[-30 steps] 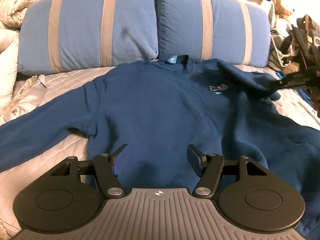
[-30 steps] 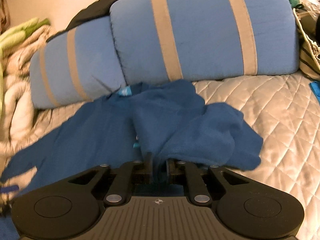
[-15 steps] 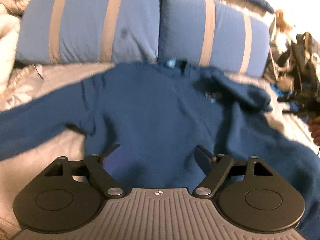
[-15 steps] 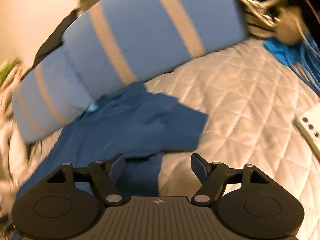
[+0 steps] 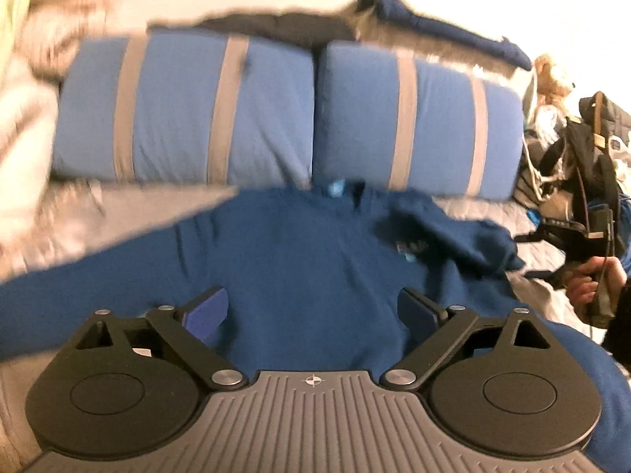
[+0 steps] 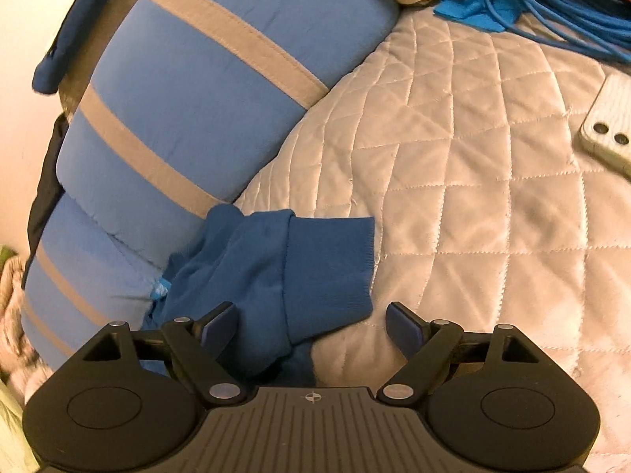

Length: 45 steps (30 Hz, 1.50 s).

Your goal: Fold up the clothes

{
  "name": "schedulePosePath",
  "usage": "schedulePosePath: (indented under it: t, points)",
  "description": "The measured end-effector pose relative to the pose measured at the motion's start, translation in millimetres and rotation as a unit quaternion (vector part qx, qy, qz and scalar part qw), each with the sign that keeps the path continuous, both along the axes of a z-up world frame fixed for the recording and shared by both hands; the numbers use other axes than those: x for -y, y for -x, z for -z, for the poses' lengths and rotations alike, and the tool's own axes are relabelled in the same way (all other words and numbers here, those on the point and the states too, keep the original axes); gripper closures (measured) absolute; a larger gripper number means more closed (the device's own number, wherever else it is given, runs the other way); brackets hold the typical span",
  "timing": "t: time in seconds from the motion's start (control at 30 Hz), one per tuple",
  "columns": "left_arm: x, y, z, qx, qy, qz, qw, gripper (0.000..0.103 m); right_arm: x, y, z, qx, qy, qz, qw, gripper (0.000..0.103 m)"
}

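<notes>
A dark blue sweatshirt lies chest-up on the quilted bed, collar toward the pillows. Its left sleeve stretches out flat; its right sleeve is folded back over the chest. My left gripper hovers above the lower body of the sweatshirt, jaws opening wide, nothing pinched. In the right wrist view the folded sleeve's ribbed cuff lies just ahead of my right gripper, whose jaws are still opening and do not touch the cloth. The right gripper also shows in a hand at the left view's right edge.
Two blue pillows with tan stripes line the head of the bed. Dark clothing lies on top of them. A white phone and blue cables rest on the quilt at right. Bags and clutter stand beside the bed.
My right gripper let go of the sleeve, opened, rolled and drew away to the right. The sleeve now rests folded on the chest. My left gripper opened wider and rose off the sweatshirt.
</notes>
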<state>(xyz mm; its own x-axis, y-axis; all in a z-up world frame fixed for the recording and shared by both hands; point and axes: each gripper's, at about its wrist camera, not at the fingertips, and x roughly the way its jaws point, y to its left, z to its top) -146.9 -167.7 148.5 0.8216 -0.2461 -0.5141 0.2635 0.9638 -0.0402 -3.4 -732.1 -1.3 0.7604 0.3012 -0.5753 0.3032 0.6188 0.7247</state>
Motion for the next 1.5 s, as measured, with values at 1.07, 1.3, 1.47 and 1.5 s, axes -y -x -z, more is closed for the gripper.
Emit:
schedulePosePath:
  t: [1.07,1.3,1.47,1.5]
  points:
    - [0.5,1.7,51.3,-0.048,-0.036,0.027,0.9979,0.0,14.3,-22.1,-16.1,0.055,0.034,0.047,0.997,0.089]
    - [0.7,0.6,52.7,-0.052,-0.029,0.029,0.9978,0.0,32.8,-31.9,-53.2,0.078,0.139,0.033,0.987,0.09]
    - [0.0,-0.8,53.3,-0.055,-0.024,0.029,0.9977,0.0,50.2,-32.5,-69.2,0.082,0.188,0.055,0.977,0.09]
    - [0.1,-0.7,53.3,-0.056,-0.023,0.029,0.9978,0.0,54.3,-32.0,-71.2,0.082,0.197,0.06,0.975,0.09]
